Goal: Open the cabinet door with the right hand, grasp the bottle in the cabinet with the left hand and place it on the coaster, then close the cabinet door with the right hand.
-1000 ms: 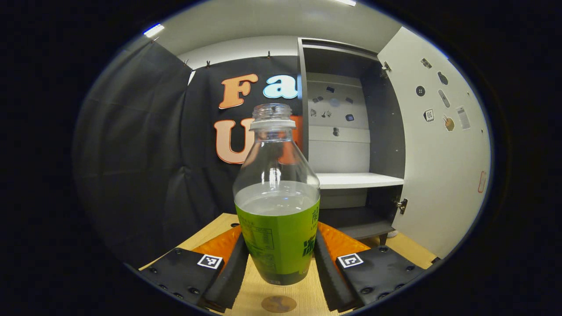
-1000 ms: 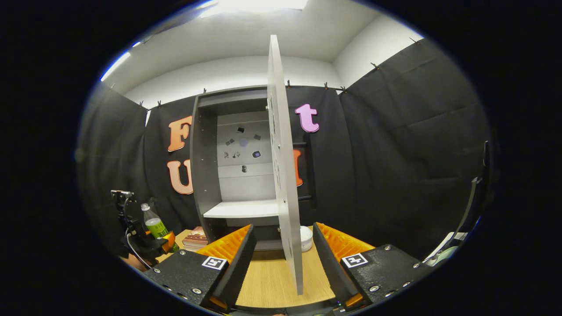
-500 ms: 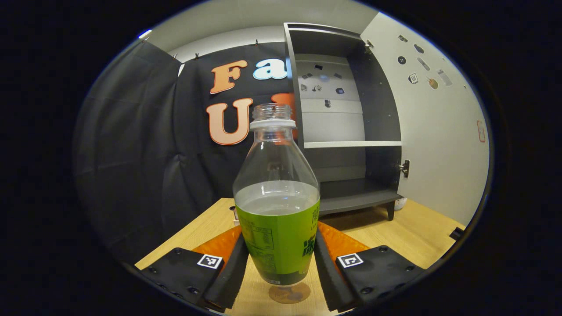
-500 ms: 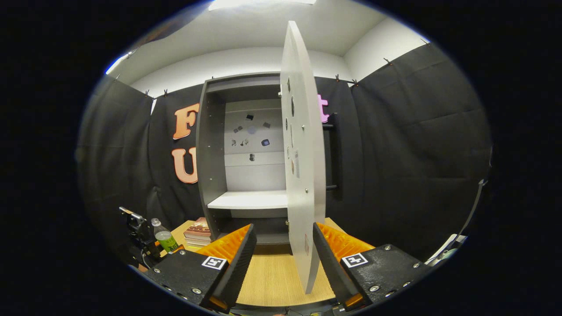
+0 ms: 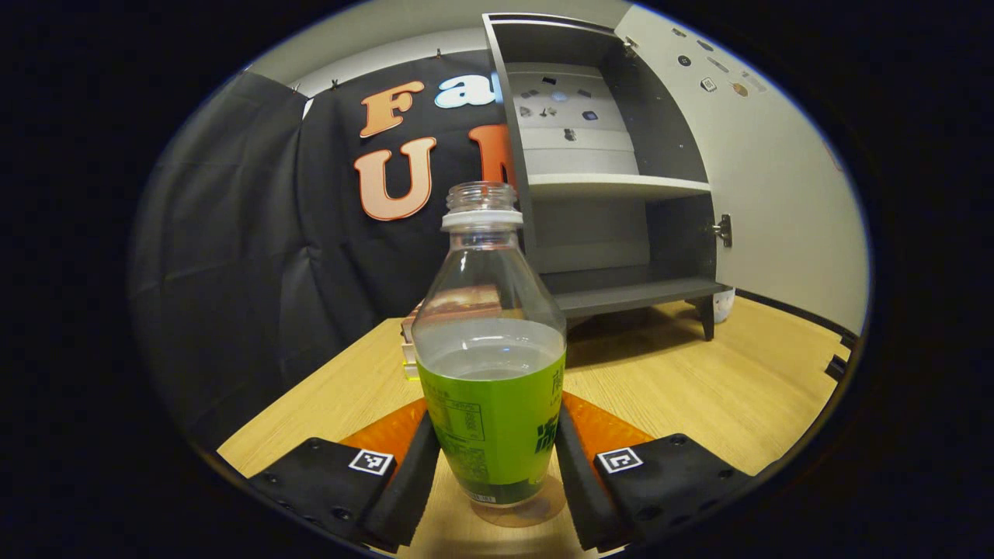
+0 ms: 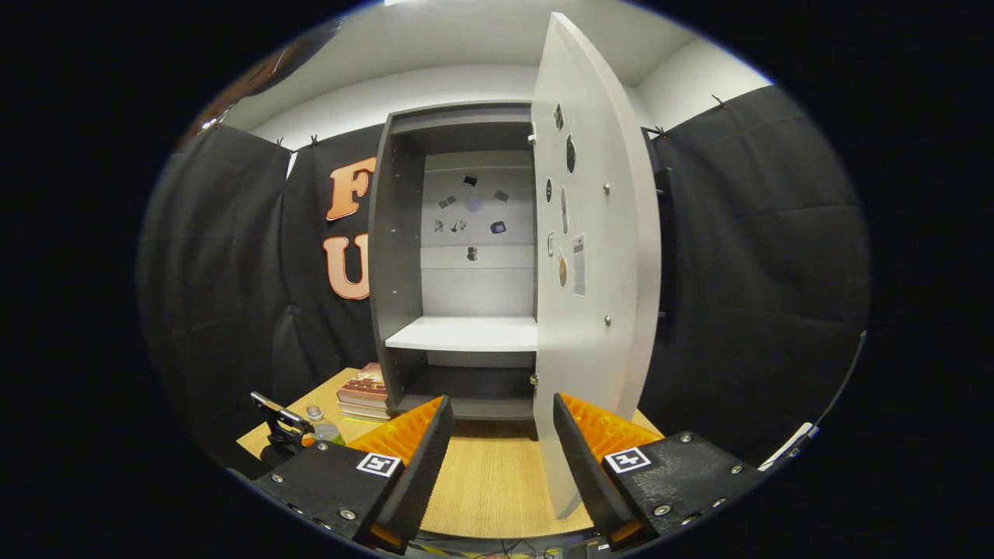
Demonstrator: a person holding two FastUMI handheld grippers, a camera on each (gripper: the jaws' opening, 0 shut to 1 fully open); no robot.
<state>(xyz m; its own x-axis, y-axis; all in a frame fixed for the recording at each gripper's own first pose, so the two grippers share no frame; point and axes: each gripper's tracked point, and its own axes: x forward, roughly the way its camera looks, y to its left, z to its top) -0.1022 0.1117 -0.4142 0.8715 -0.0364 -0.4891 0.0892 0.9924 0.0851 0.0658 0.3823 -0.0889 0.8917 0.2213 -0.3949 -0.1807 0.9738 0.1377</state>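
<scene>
In the left gripper view, the left tool (image 5: 491, 466) is closed on the bottle (image 5: 489, 365), its two ribbed fingers (image 5: 404, 489) pressing the label on either side. The bottle is clear plastic with a rounded shoulder, a threaded neck with a pale ring, no cap to be seen, and a glossy green wrap round its lower half; clear liquid reaches just above the wrap. Its base sits on or just above the coaster (image 5: 524, 512), a thin round brown disc lying on the pale wood-grain tabletop (image 5: 699, 388); whether it touches cannot be told.

Behind the bottle, to its right, stands the cabinet (image 5: 613, 178), dark grey boards with a white shelf and a pale back panel dotted with small stickers. Its door (image 5: 776, 194), a flat off-white panel, is swung open at the cabinet's right side on a metal hinge (image 5: 723, 230). A stack of books (image 5: 409, 349) lies just behind the bottle, at the cabinet's left foot.

In the right gripper view, the right tool (image 6: 503, 458) is open and holds nothing; the lower edge of the door (image 6: 590, 295) stands between its fingers without clear contact. The left tool (image 6: 283, 423) shows low and left of the cabinet (image 6: 396, 256), near the books (image 6: 363, 394).
</scene>
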